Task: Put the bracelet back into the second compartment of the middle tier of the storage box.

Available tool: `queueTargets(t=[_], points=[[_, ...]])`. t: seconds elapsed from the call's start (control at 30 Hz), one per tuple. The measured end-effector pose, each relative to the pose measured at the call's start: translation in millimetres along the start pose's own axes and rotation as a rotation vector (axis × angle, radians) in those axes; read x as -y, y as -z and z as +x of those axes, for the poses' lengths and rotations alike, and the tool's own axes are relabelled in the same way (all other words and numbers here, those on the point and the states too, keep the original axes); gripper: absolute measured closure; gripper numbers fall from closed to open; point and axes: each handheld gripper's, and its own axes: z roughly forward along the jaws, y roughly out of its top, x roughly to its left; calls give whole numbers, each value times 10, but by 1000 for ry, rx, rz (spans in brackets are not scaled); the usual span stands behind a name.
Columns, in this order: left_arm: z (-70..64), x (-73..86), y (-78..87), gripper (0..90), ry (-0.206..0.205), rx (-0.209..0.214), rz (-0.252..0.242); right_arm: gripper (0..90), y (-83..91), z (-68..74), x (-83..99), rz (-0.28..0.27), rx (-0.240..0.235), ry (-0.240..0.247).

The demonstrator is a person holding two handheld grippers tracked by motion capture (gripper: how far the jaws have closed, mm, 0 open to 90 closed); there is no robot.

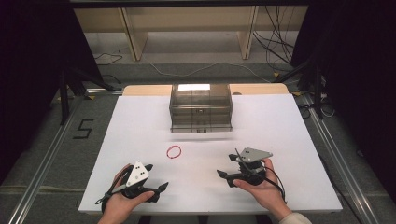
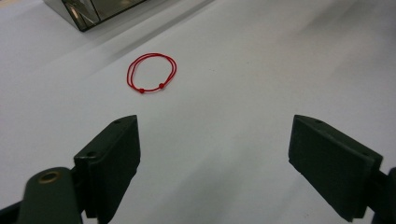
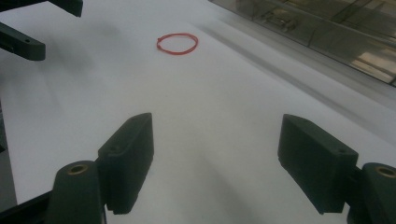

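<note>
Bench [image 1: 140, 121]: white surface, carrying all items; both tongs are held low over its near edge.

Drawer box [image 1: 201, 108]: smoky, translucent plastic, standing at the far middle of the bench, well ahead of both tongs. In the left gripper view its corner [image 2: 88, 11] sits at the upper left; in the right gripper view its front [image 3: 327, 32] runs across the upper right.

Left tongs [image 1: 157, 177]: held in the person's left hand [image 1: 122, 203], grey three-cornered plate on top. Jaws stand wide apart with nothing between them, as the left gripper view [image 2: 215, 163] confirms.

Right tongs [image 1: 226, 165]: held in the person's right hand [image 1: 264, 189]. Jaws likewise spread wide and empty, per the right gripper view [image 3: 215, 163].

Red cord loop [image 1: 173, 151]: thin, with two small beads, lying flat on the bench. It rests ahead of and between the two tongs, nearer the left pair, touching neither. It appears ahead-left of the left jaws [image 2: 152, 72] and farther off, ahead-left of the right jaws [image 3: 177, 43].
</note>
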Motion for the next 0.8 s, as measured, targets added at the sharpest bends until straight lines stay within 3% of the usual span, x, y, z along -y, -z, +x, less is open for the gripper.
queueTargets(t=[0.33,0.53,0.8], points=[[-4,-2,-6,168,-3,1,-1,305,-282,81,-214,6,-16,40],[-5,-1,-9,169,-3,6,1,295,-460,124,-305,2,18,78],[3,3,-15,170,3,3,1,302,-613,146,-399,3,7,69]])
